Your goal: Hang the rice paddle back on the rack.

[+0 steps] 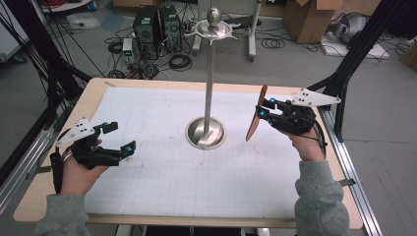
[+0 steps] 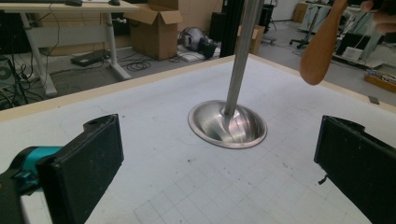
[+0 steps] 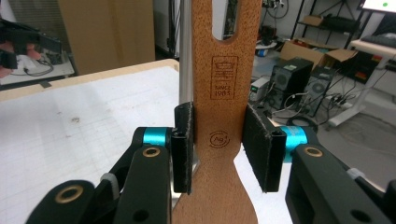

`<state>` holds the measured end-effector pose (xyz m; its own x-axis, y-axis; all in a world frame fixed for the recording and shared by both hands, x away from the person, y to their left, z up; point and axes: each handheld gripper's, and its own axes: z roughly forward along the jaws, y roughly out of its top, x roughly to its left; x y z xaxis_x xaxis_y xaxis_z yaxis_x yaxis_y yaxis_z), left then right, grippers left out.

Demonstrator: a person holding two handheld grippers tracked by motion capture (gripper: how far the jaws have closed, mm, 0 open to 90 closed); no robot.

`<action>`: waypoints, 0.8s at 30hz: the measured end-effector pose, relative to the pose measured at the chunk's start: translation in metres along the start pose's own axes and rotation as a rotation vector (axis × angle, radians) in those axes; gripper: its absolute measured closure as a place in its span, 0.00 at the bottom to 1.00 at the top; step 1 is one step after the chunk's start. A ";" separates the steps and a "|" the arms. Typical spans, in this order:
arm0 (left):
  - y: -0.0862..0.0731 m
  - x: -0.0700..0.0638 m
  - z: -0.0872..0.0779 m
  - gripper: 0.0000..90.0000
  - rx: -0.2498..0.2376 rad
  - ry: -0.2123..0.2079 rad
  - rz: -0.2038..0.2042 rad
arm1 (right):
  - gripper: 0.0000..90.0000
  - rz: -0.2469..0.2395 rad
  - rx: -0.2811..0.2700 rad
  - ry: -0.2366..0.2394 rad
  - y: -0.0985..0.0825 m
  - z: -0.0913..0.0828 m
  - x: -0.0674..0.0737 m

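Note:
A metal stand rises from mid-table: a round dished base (image 1: 193, 133), a thin pole (image 1: 210, 83) and a hooked top with a ball (image 1: 213, 27). To its right, my right gripper (image 1: 260, 109) is shut on a wooden slotted spatula (image 1: 255, 118), held above the table and tilted steeply. In the right gripper view the pads (image 3: 183, 147) clamp the spatula (image 3: 224, 88) from both sides, with the pole (image 3: 185, 56) just behind it. My left gripper (image 1: 121, 136) hovers open at the table's left with nothing in it. Its view looks past the gripper (image 2: 217, 158) at the base (image 2: 205, 130) and the spatula (image 2: 320, 51).
A white gridded mat (image 1: 147, 177) covers the wooden table. Black frame posts (image 1: 354, 54) stand at both sides. On the floor beyond lie computer towers (image 1: 156, 24), cables and cardboard boxes (image 1: 307, 19).

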<state>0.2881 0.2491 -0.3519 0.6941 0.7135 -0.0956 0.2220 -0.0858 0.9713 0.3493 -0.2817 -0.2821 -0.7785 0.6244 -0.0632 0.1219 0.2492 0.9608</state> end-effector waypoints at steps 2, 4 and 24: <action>0.000 0.000 0.000 0.02 0.002 0.002 0.002 | 0.72 -0.002 -0.004 0.002 0.006 0.000 0.000; 0.000 -0.001 0.000 0.02 0.005 0.001 0.004 | 0.72 -0.006 -0.007 0.004 0.011 0.000 0.000; -0.001 -0.003 0.003 0.02 0.018 0.004 0.012 | 0.72 0.005 -0.021 0.006 0.039 0.007 -0.004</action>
<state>0.2881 0.2447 -0.3535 0.6941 0.7151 -0.0829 0.2259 -0.1070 0.9683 0.3620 -0.2694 -0.2468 -0.7819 0.6208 -0.0567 0.1128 0.2303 0.9666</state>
